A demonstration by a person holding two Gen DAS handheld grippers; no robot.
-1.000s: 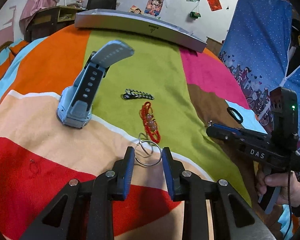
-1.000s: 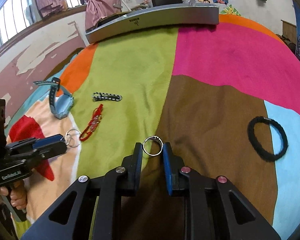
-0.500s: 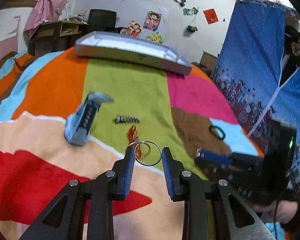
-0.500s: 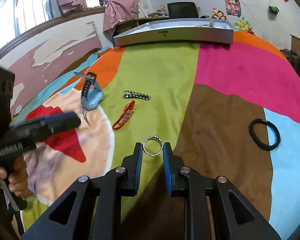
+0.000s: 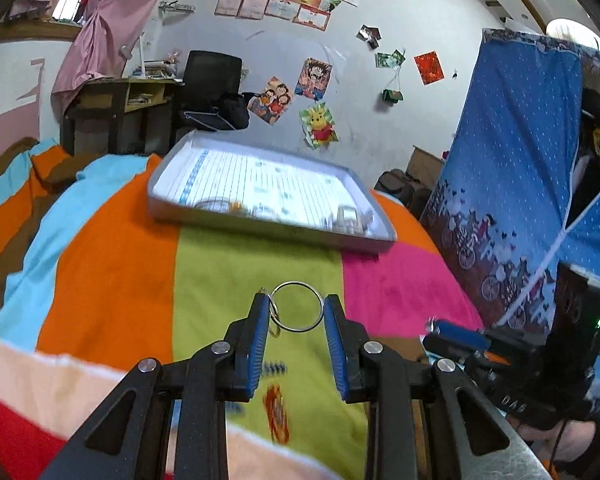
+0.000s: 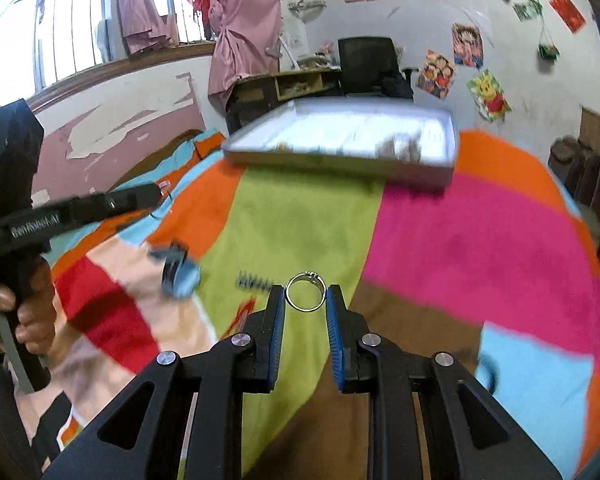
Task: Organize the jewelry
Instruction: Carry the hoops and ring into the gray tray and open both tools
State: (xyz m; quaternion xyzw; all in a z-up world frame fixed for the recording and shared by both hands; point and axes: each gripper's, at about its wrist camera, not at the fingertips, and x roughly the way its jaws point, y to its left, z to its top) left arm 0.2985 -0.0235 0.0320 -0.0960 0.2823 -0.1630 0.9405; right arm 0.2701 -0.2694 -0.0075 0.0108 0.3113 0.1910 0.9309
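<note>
The left gripper (image 5: 296, 314) pinches a large wire hoop (image 5: 297, 306) (a smaller loop hangs from it) above the patchwork blanket (image 5: 116, 280) — the right gripper (image 6: 305, 300) clamps a silver ring (image 6: 305, 291) likewise. Beyond both lies the grey tray (image 5: 268, 188); a blue watch (image 6: 178, 272), a beaded strip (image 6: 254, 280) and a red bracelet (image 5: 276, 412) lie on the blanket below

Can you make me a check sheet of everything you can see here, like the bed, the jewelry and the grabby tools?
Surface: colourful patchwork blanket.
Job's things: grey tray at the far end; hoop rings; small ring; red bracelet, beaded strip, blue watch and black hair tie on the blanket.
Clutter: nothing seen.
Grippers: left tool shut on hoop rings; right tool shut on small ring.
Cables: thin black cord under the right tool.
Surroundings: posters, desk, pink curtain.
</note>
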